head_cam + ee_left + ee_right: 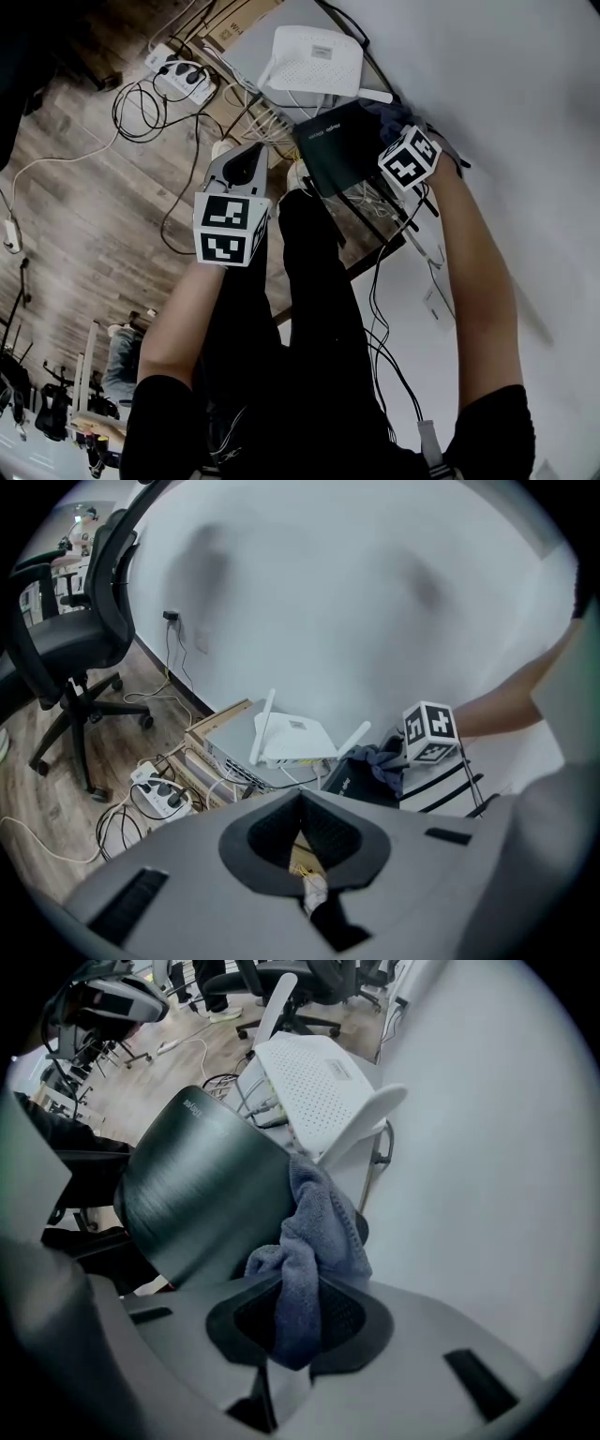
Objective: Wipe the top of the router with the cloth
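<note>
The right gripper (298,1326) squeezes the blue cloth (317,1227) between its jaws. The cloth sticks out in front and touches the black router (192,1194) at its edge. The left gripper (305,846) has its jaws close together and holds nothing.

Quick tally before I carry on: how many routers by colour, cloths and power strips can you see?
White router: 1
Black router: 1
Cloth: 1
Power strip: 1
Total: 4

Dim, desaturated, fisheye-warped edges, dark vignette
</note>
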